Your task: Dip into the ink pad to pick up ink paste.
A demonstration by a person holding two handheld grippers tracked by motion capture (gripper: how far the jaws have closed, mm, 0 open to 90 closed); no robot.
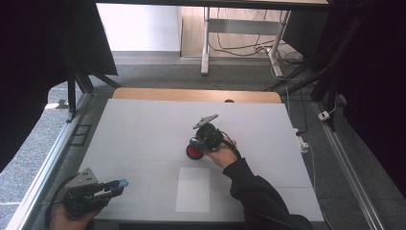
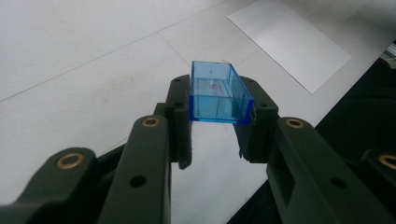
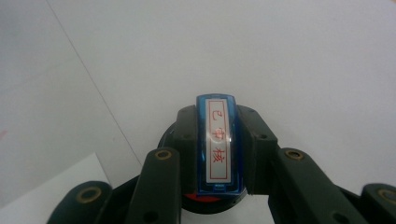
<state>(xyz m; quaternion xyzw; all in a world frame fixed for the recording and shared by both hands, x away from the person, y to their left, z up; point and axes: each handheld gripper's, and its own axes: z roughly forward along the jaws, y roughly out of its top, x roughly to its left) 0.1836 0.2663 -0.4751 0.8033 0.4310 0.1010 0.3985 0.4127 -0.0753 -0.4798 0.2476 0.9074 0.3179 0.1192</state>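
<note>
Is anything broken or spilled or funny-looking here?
Nothing stands out. The left gripper holds a clear blue cap, whole and uncracked. The right gripper holds a blue stamp over a red ink pad. No ink shows on the table or the white sheet.

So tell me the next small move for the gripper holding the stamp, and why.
Probably lift the right gripper straight up: its jaws clamp the blue stamp with red characters over the round red ink pad, and the white paper sheet lies nearer the person.
</note>
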